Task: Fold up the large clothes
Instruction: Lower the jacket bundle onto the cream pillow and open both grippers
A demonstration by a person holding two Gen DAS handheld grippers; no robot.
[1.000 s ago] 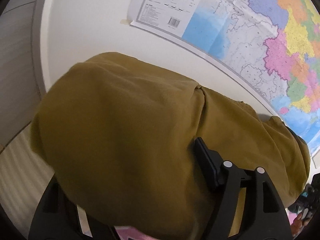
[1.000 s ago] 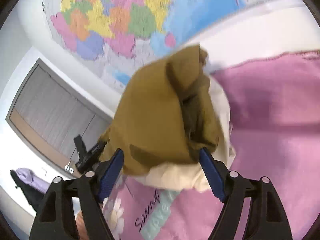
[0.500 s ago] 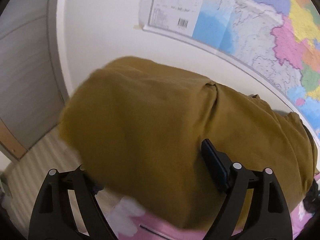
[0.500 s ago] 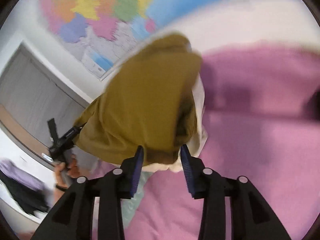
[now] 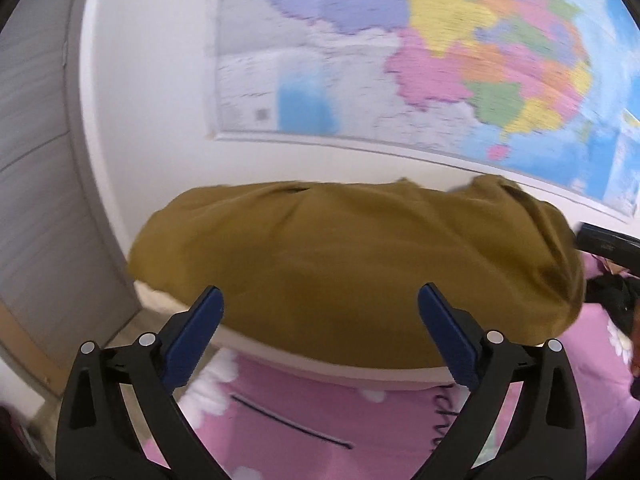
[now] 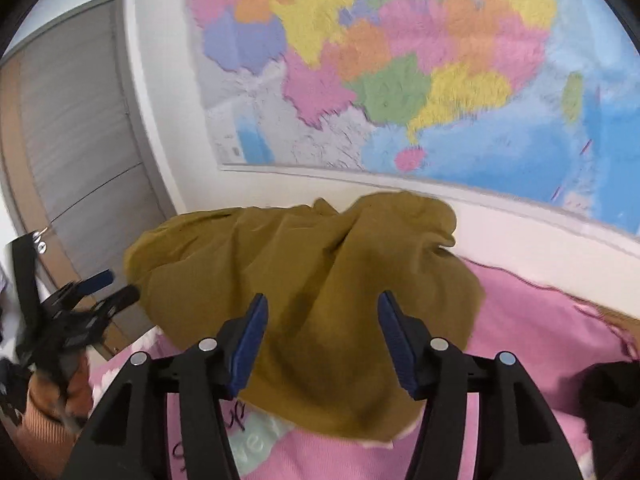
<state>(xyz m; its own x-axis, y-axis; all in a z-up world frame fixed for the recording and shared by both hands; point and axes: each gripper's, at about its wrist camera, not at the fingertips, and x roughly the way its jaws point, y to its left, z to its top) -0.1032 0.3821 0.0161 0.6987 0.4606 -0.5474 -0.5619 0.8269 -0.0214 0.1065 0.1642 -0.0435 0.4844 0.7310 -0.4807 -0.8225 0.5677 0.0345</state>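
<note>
Olive-brown garment point(image 5: 352, 276) lies bunched in a rounded heap on the pink bedspread point(image 5: 320, 420), just below the wall map point(image 5: 420, 60) and directly ahead of both grippers. Left gripper point(image 5: 320, 312) jaws spread wide, nothing between them; the garment's near edge sits just beyond the blue pads point(image 5: 196, 332), not touching as far as can be told. Right gripper point(image 6: 322, 332) also parted, moderate gap, empty; in the right wrist view the garment point(image 6: 312, 300) fills the space past its fingertips, and the cloth looks to be lying loose rather than pinched. No containers in view. Garment is matte woven fabric, soft creases across the top, a raised peak of cloth at the end nearest the map, and a cream lining or underlayer point(image 5: 320, 364) showing as a pale band along the lower edge (same pale strip peeks out at the bottom in the right wrist view). Bedspread is pink with white flower prints and dark script lettering, slightly rumpled. Map is glossy paper, multicoloured regions, blue sea, blurred. Left of the map, a grey panelled door point(image 6: 80, 140) with a wood-toned frame. The other gripper point(image 6: 80, 304) shows at the left edge of the right wrist view, left of the garment, blurred, jaws apart.
</note>
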